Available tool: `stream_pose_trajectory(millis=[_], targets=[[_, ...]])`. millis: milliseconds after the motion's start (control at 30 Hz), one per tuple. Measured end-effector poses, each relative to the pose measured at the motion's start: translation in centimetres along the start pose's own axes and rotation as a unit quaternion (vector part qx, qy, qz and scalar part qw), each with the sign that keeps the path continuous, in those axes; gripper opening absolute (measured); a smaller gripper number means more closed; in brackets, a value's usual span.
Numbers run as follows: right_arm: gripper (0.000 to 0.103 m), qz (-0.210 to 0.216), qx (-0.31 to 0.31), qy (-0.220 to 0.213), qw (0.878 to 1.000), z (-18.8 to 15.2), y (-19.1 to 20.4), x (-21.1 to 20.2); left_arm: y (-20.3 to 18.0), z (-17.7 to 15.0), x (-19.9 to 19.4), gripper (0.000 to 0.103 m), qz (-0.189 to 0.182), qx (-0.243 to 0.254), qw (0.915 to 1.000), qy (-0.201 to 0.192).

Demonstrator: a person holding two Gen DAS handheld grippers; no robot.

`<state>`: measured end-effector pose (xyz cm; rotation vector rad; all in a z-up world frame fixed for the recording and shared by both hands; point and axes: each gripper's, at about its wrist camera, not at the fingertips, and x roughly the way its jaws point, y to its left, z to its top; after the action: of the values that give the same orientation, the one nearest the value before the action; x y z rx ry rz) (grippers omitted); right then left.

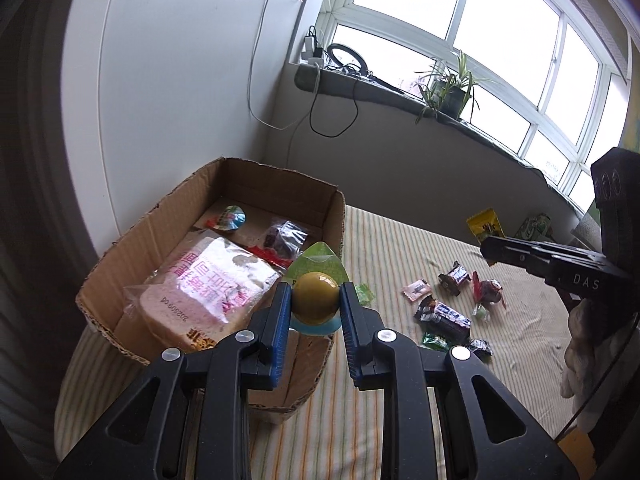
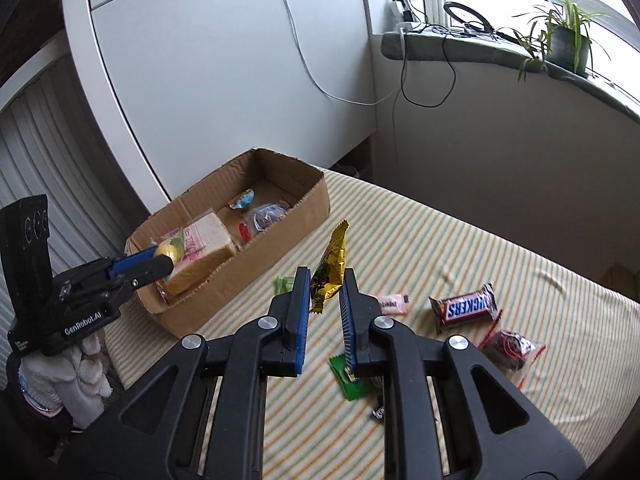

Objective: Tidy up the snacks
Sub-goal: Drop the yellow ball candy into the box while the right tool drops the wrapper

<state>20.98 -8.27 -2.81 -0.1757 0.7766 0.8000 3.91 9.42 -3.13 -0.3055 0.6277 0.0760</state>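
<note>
Striped cloth point(image 2: 460, 240) covers the work surface, set against a white wall under a window sill with a potted plant point(image 1: 450, 92) and trailing cables. On the cloth's left end sits an open cardboard box point(image 1: 132, 248), and inside it lie a bagged bread loaf point(image 1: 204, 284), a small round cup point(image 1: 231, 218) near the far wall, and a clear packet point(image 1: 286, 236) with dark contents. The left gripper point(image 1: 316, 300) hangs over the box's near right corner with its blue pads pinching a yellow jelly cup point(image 1: 316, 298) by the dome — its green lid faces away from the camera. Seen from the right wrist, that gripper point(image 2: 162, 260) holds the cup above the loaf's end. The right gripper point(image 2: 326, 296) is raised over the cloth beside the box and clamps a gold wrapper point(image 2: 330, 268), which stands upright between the pads with its top sticking up past them. Loose snacks lie on the cloth to the right, well apart from the box: a Snickers bar point(image 2: 466, 306), a pink candy point(image 2: 394, 303) just beside it, a red-edged packet point(image 2: 512, 348) of something dark, and a green packet point(image 2: 350, 378) partly under the right finger. Farther back — near the wall in the left wrist view — rests a yellow bag point(image 1: 486, 226).
</note>
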Motion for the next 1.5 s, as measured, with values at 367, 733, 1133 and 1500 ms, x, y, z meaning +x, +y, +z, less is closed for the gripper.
stream_pose_trajectory(millis=[367, 733, 1133, 1500], targets=[[0.015, 0.052, -0.019, 0.017, 0.998, 3.2, 3.6, 4.6, 1.3, -1.1, -0.2, 0.023, 0.006, -0.009, 0.9999, 0.007], [0.015, 0.07, -0.03, 0.046, 0.996, 4.4, 6.1, 9.1, 1.9, -1.2, -0.4, 0.023, 0.01, -0.013, 0.9999, 0.004], [0.033, 0.069, -0.048, 0.057, 0.995, 4.9, 7.7, 10.8, 2.2, -0.9, -0.4, 0.024, 0.013, -0.022, 0.9997, 0.004], [0.078, 0.048, -0.049, 0.03, 0.997, 4.9, 6.8, 8.3, 1.9, -0.6, -1.1, 0.038, 0.02, -0.024, 0.9995, -0.004]])
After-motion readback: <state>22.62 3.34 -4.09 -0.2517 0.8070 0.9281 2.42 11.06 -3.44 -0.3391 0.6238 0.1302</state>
